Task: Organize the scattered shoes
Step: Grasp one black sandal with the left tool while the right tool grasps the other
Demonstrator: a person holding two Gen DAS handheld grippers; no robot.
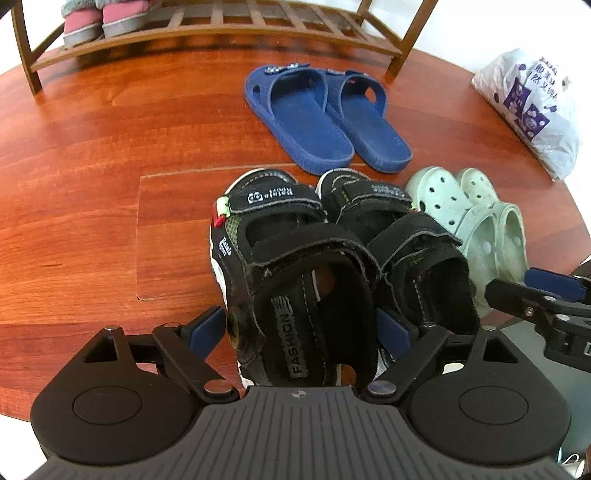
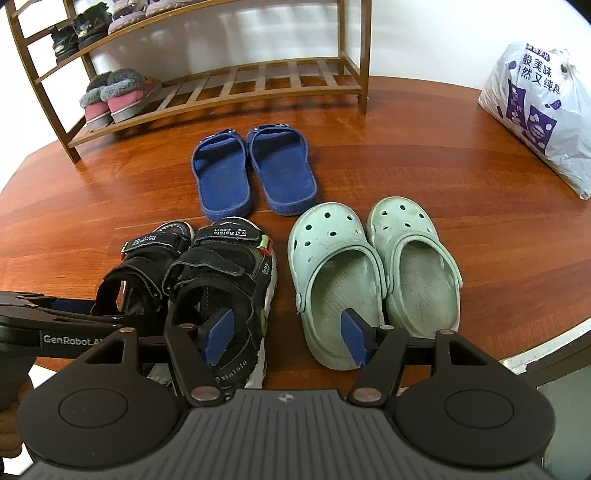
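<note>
Two black strap sandals stand side by side on the red wooden floor. My left gripper [image 1: 302,328] is open around the heel of the left sandal [image 1: 280,258], with a blue pad close on each side of it. The other sandal [image 1: 406,240] stands just to its right. A pair of pale green clogs [image 2: 369,266] sits to the right of the sandals [image 2: 207,273]. My right gripper [image 2: 286,338] hangs open above the gap between sandals and clogs and holds nothing. Blue slippers [image 2: 255,170] lie farther back.
A wooden shoe rack [image 2: 229,92] stands against the white wall, with pink fur-lined slippers [image 2: 110,96] on its bottom shelf and dark boots [image 2: 74,33] higher up. A tied white plastic bag [image 2: 543,107] lies at the right. The wooden floor ends near my right gripper.
</note>
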